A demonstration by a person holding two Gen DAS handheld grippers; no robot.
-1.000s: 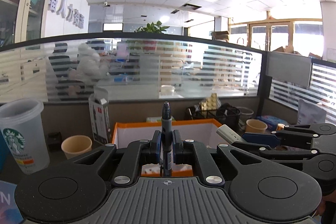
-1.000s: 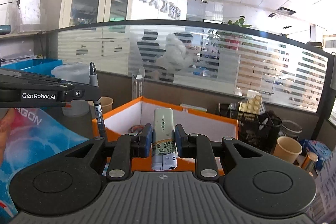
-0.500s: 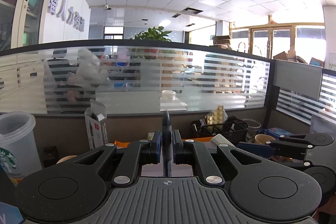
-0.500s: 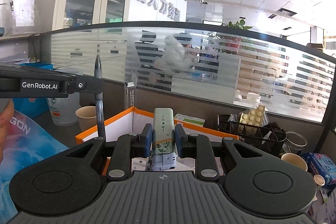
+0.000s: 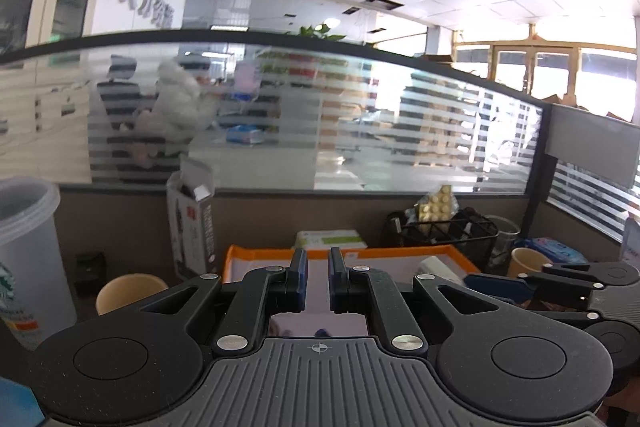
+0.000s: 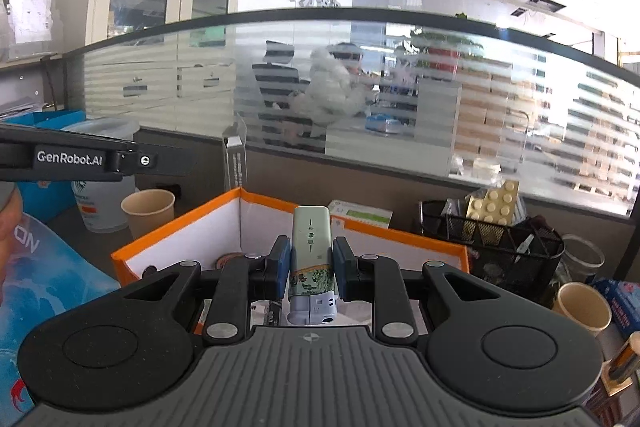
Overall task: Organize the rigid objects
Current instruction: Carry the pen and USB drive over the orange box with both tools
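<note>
The left gripper (image 5: 317, 277) hangs over the orange-rimmed box (image 5: 456, 254), its fingers spread with nothing between them. The right gripper (image 6: 310, 267) pinches a lighter (image 6: 311, 259) above the same box.

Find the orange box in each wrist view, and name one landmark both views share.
Left wrist: orange box low centre, behind the open left gripper.
Right wrist: orange box centre-left, behind the right gripper, which is shut on the lighter.
Shared landmark: the black wire basket, right of the box.
</note>
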